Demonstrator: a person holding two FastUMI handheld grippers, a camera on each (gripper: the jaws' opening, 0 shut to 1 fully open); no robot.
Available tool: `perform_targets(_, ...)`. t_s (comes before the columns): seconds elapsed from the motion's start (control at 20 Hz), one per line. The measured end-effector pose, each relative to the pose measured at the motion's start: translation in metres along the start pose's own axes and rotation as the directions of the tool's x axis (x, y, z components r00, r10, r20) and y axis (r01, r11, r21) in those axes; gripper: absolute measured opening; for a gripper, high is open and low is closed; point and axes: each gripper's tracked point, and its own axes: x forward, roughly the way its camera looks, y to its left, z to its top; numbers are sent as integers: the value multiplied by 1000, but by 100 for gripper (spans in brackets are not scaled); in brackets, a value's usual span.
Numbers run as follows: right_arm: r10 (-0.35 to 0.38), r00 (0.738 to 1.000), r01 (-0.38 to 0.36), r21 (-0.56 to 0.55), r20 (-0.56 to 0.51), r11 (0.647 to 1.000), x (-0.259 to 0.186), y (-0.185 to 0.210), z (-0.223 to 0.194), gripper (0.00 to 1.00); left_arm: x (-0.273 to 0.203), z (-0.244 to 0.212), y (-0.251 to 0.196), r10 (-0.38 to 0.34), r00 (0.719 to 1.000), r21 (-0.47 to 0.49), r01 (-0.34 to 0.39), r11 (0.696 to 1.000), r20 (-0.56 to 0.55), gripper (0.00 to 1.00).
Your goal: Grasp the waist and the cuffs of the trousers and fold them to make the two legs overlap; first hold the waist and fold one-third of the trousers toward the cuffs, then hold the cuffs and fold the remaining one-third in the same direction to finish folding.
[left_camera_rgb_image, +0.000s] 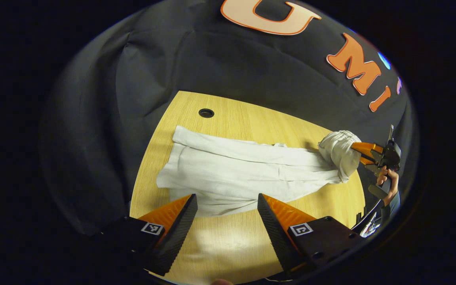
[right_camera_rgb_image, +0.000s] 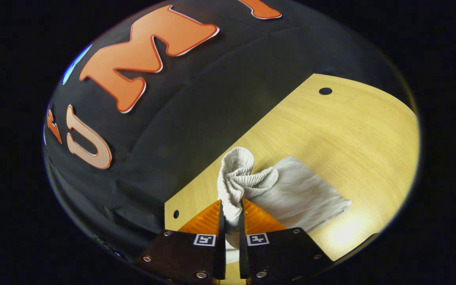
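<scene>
No brand name or legible text appears on the trousers (left_camera_rgb_image: 236,170); each gripper body carries 2 small square fiducial markers, one beside each finger.

The white trousers lie on the wooden table (left_camera_rgb_image: 232,245). In the left gripper view their long axis runs left to right, with the cuffs (left_camera_rgb_image: 176,158) at the left end, flat on the table near a round cable hole (left_camera_rgb_image: 206,113), and the elasticated waist (left_camera_rgb_image: 339,148) at the right end, bunched and raised off the surface. The 2 legs lie side by side, one far and one near.

The left gripper (left_camera_rgb_image: 227,202) hovers over the near edge of the table with its fingers spread wide apart; the near trouser leg lies just beyond the fingertips, with no contact visible.

The right gripper (right_camera_rgb_image: 230,215) has its fingers pressed together on the gathered waist (right_camera_rgb_image: 244,176), pinching the fabric between both. In the left gripper view the same gripper (left_camera_rgb_image: 364,152) holds the waist at the right edge of the table, with a hand (left_camera_rgb_image: 386,182) behind it.
</scene>
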Motion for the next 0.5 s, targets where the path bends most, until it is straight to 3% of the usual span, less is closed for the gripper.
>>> perform_targets(0.15,16,992,-14,14,-123,1000,-7,-1,-6,29,4,-6,9,7,1000,-10,-7,1000,-22,100)
perform_targets(0.3,59,990,-58,10,-127,998,-20,-4,4,39,7,-6,8,-8,1000,-41,7,999,-25,100)
perform_targets(0.35,66,990,-65,11,-123,998,-19,-8,9,46,8,-9,8,-17,999,-56,15,998,-30,100)
perform_targets(0.5,70,993,-70,5,-99,998,-21,-13,15,53,17,-17,7,-56,998,-137,50,989,-37,100)
